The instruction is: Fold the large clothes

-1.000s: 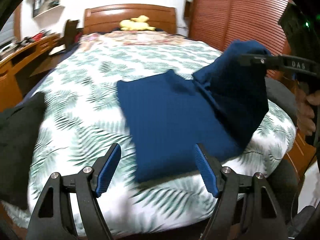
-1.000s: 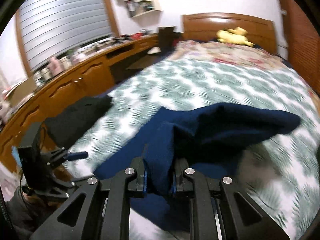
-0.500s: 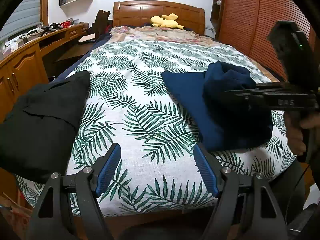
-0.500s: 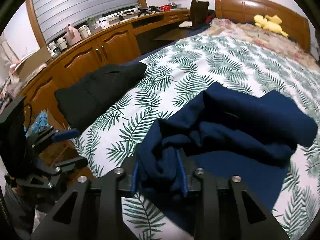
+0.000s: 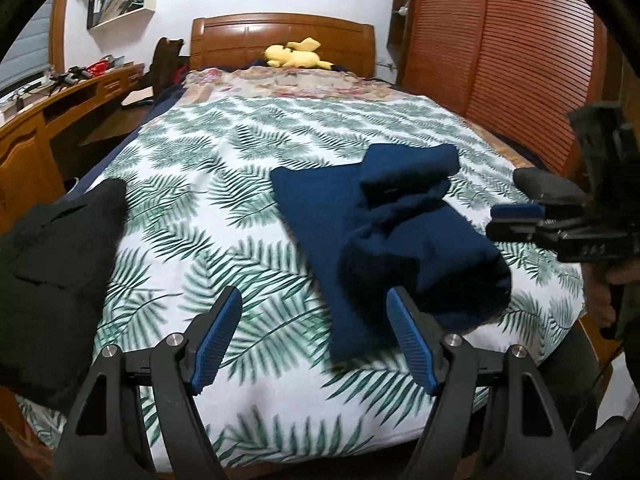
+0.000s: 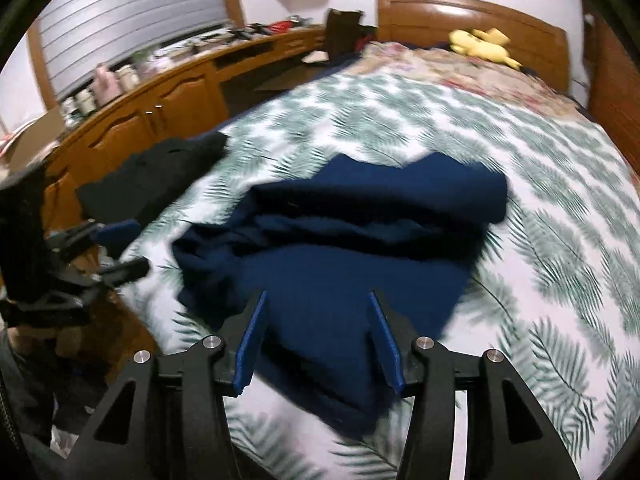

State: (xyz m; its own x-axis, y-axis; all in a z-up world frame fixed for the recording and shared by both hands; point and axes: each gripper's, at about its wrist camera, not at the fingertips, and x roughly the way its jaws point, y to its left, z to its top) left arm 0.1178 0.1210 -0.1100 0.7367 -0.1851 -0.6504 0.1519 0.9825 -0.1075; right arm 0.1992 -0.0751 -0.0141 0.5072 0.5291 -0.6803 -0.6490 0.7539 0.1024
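With the right gripper just opened off the navy garment bunched directly ahead and the left gripper wide and empty beside it, regrip the rumpled top layer squarely before flattening.

Even, fairly dim indoor light with soft shadows. Fisheye bending curves the headboard and walls, with black corners. Motion blur smears the leaf-print bedspread, worst in the right wrist view.

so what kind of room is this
A bedroom, most likely: a bed with a leaf-print cover and wooden headboard, a yellow plush toy at its head, and a built-in wooden desk alongside.
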